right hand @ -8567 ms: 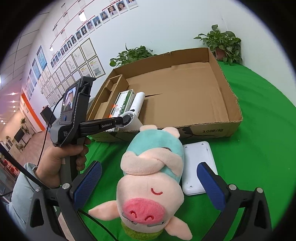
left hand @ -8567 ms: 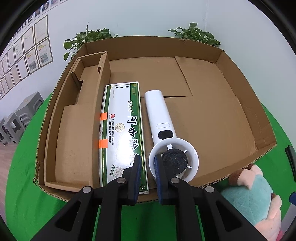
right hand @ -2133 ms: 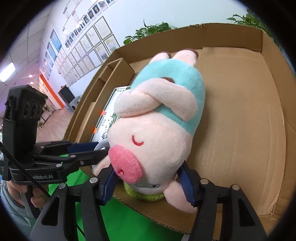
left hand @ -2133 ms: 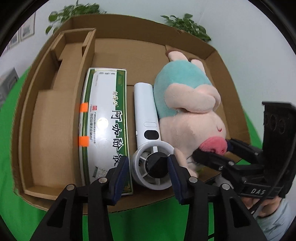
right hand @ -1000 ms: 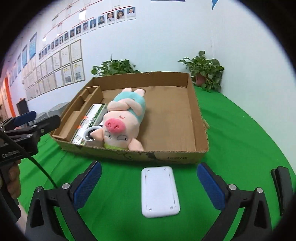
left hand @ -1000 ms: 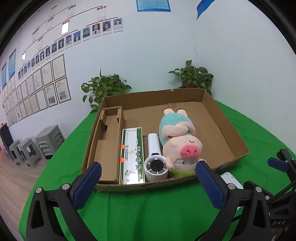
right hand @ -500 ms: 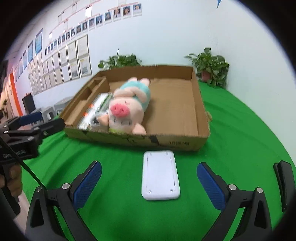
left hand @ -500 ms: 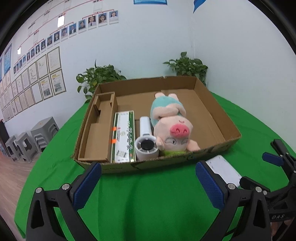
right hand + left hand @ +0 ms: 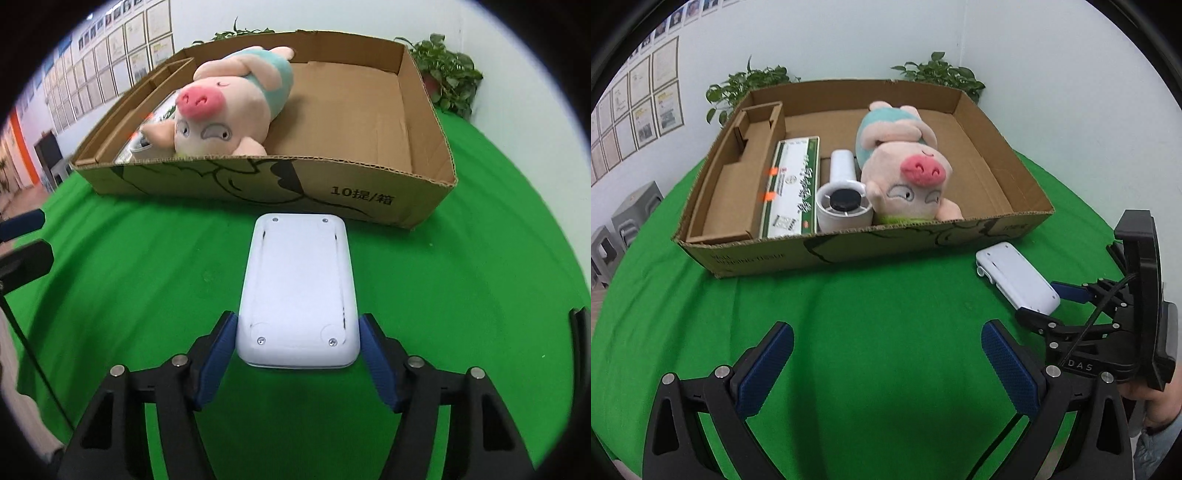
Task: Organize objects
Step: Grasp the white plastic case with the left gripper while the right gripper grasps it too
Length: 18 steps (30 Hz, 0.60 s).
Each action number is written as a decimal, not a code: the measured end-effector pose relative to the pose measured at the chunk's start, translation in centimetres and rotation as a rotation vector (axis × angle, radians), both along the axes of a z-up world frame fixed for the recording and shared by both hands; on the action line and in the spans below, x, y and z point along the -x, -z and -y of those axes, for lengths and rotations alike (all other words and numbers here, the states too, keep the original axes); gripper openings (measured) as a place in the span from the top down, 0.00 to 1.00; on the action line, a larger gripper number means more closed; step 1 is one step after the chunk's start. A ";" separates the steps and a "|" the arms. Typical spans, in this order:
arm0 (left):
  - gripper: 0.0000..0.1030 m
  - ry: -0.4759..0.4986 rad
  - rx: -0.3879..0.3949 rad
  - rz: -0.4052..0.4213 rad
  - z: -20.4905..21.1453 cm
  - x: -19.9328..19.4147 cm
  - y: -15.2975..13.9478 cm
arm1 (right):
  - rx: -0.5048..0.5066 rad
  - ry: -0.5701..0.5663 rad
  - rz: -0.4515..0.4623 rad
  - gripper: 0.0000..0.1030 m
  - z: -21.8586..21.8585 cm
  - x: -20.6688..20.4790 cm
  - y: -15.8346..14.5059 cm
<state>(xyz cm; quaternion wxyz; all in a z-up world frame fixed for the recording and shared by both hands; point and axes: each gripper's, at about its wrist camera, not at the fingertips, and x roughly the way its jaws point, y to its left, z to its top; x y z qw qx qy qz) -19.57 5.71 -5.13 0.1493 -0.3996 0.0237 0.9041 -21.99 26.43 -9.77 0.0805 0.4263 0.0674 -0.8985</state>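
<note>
A flat white device (image 9: 299,288) lies on the green cloth just in front of the cardboard box (image 9: 369,199). My right gripper (image 9: 297,318) has its jaws closing around the device's near end, with a blue pad against each long side. The left wrist view shows the same device (image 9: 1015,280) with the right gripper (image 9: 1067,295) at its end. My left gripper (image 9: 886,328) stands wide open over bare cloth, holding nothing. Inside the box (image 9: 849,254) lie a plush pig (image 9: 905,173), a white handheld fan (image 9: 842,206) and a long green-and-white carton (image 9: 792,192).
The box's right half (image 9: 351,110) is bare cardboard, and a cardboard insert (image 9: 738,177) fills its left side. Potted plants (image 9: 450,77) stand behind the box by the wall. Green cloth (image 9: 868,314) covers the round table. A person's hand (image 9: 1152,406) holds the right gripper.
Both grippers have sunk and tilted down toward the table. The right gripper has come up to the white device and its jaws have narrowed from wide open onto its sides.
</note>
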 end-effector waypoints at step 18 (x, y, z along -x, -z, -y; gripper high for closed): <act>0.11 0.223 -0.403 0.354 -1.6 1.6 3.7 | 0.211 -0.028 0.013 0.16 0.4 -9.7 -0.1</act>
